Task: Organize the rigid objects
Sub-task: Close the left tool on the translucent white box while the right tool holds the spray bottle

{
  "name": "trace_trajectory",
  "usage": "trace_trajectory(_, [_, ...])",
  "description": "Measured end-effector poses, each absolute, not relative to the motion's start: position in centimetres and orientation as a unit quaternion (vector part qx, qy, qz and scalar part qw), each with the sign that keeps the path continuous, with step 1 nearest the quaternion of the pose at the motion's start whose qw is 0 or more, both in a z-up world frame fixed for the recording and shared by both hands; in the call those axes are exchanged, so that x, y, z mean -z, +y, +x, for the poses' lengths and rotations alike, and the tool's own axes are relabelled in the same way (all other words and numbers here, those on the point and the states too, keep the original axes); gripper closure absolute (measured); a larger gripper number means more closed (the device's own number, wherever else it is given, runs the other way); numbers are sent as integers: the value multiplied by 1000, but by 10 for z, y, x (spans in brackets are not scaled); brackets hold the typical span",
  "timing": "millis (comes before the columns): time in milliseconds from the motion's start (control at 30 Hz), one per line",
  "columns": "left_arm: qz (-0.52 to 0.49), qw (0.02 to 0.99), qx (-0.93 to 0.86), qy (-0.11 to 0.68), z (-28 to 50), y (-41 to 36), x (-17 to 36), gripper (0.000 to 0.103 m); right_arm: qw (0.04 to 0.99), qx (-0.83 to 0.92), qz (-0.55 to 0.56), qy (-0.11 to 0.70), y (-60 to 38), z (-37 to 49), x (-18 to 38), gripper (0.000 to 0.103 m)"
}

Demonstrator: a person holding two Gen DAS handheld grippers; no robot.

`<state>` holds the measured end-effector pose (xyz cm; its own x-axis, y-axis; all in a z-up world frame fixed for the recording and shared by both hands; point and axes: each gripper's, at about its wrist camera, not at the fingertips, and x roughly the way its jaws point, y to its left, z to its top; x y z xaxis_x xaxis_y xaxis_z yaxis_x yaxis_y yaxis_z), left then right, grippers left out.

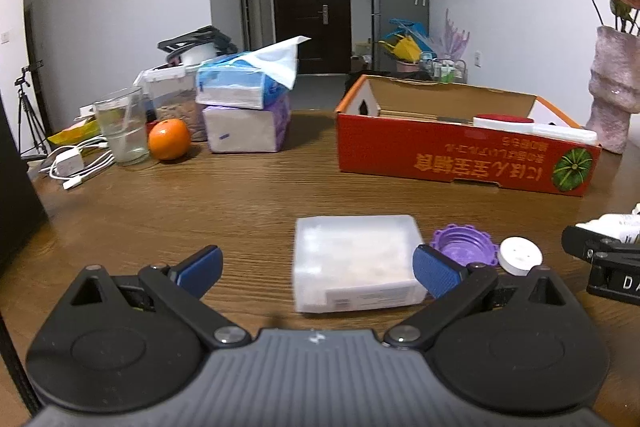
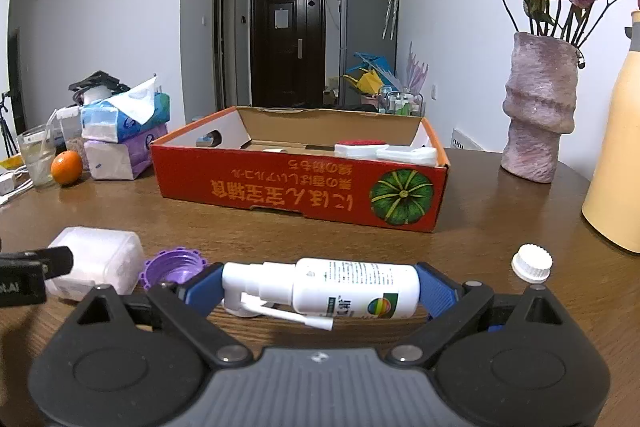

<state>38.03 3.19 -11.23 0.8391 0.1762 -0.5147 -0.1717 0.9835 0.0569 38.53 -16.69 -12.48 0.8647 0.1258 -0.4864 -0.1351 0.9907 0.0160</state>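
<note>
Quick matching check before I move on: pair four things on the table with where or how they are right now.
Things:
1. spray bottle
2. clear plastic box
3. purple cap
4. orange

States:
A. beside the drinking glass
B. lying sideways between the right tongs
C. ahead of the open left tongs, not gripped
D. between the box and a white cap

Pairs: 1-B, 2-C, 3-D, 4-A
</note>
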Motion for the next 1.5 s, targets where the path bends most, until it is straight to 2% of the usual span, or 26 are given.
trace_trajectory(900, [-50, 938, -82, 333, 432, 34, 136, 0, 966, -63, 7, 252, -179, 391, 129, 5])
trace_trajectory(1033, [-48, 936, -85, 338, 433, 33, 138, 6, 966, -64, 9, 252, -179, 390, 129, 5])
trace_trajectory(1133, [-31, 937, -79, 339, 434, 29, 139, 19, 966, -65, 8, 252, -179, 390, 129, 5])
trace_trajectory(1500, [-4, 935, -82, 346, 440, 27, 139, 20, 966, -65, 8, 252, -178, 390, 129, 5])
